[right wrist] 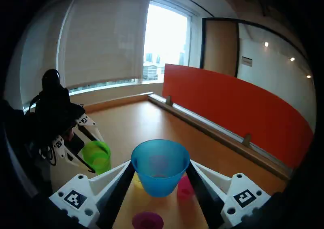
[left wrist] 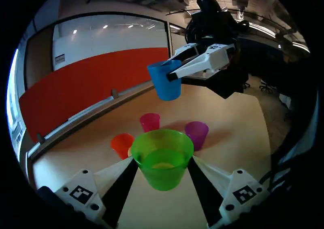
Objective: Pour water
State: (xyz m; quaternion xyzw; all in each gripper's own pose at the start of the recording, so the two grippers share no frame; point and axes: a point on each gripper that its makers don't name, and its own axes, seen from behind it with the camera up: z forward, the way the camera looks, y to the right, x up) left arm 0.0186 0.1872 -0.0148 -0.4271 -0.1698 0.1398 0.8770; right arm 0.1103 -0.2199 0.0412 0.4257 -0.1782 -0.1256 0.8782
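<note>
We are holding two cups in the air above the table [left wrist: 227,119], one in each gripper. The left gripper [left wrist: 163,165] is clamping the green cup [left wrist: 163,176], one finger pressing on each side of its wall. The cup is standing upright, and a shallow layer of liquid is showing at its bottom. The right gripper [right wrist: 160,170] is clamping the blue cup [right wrist: 160,184] in the same way. In the left gripper view, this cup is hanging higher than the green one and well apart from it, close to upright. We cannot tell whether it contains water.

Three more cups are standing on the table below: an orange cup [left wrist: 122,144], a pink cup [left wrist: 150,121] and a purple cup [left wrist: 197,132].

We are judging this as the approach step. Both cups are lifted and no water is flowing between them yet. The next move is calling for:

1. Bringing the rim of the pouring cup over the mouth of the receiving cup.
2. Holding the receiving cup level.
3. Tilting the pouring cup slowly, so that the stream is landing inside the rim.
</note>
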